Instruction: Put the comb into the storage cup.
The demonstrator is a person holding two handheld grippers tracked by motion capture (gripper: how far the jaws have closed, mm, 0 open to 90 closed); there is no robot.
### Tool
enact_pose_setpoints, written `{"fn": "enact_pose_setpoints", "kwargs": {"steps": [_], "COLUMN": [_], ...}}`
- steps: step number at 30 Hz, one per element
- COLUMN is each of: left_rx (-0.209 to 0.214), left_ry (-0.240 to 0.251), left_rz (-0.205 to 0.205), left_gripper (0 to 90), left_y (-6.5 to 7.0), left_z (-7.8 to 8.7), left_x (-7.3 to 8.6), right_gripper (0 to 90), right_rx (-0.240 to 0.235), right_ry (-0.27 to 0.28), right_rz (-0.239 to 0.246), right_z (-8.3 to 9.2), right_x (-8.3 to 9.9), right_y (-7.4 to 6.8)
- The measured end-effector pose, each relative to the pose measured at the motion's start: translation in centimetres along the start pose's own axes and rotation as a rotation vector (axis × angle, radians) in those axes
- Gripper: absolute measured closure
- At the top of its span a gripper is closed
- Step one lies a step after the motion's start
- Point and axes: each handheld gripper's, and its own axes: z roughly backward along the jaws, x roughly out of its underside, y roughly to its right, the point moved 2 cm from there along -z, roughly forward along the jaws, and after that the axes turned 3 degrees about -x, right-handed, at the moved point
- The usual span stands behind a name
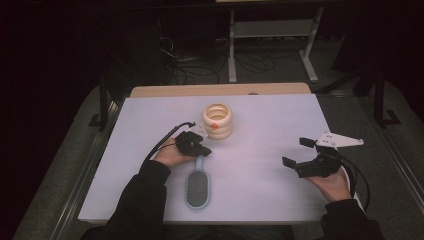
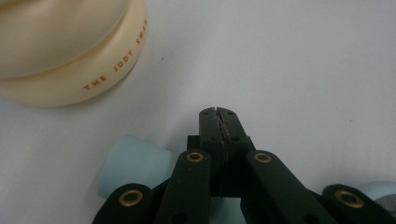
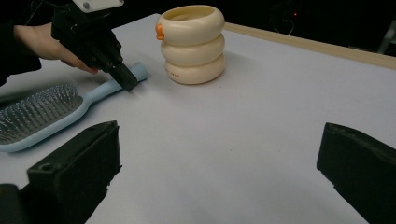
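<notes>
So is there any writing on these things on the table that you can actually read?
"THE JUDY SWA": orange capitals round the bottom ring of the cream ringed holder, in the left gripper view; the rest of the wording curves out of sight.
The same print in the right gripper view is too small to read.
The blue hairbrush shows no lettering.
</notes>
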Motion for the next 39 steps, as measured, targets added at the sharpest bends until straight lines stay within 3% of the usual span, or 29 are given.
{"fn": "enact_pose_setpoints", "kwargs": {"steps": [25, 39], "left_rx": [-0.032, -0.045], "left_ry": [0.018, 0.019], "left_rz": [0.087, 0.09], "left_gripper": [90.0, 90.0], "left_y": [-1.1, -0.9], "left_z": [2.2, 3.3], "left_x": [3.7, 4.9], "right_gripper": [0.0, 0.0], "right_rx": [0.01, 0.022], "right_ry": [-0.008, -0.015], "right_rz": [0.002, 0.003], "right_z": [-0.1, -0.2], "right_x": [0.0, 0.1], "right_y": [-0.1, -0.1]}}
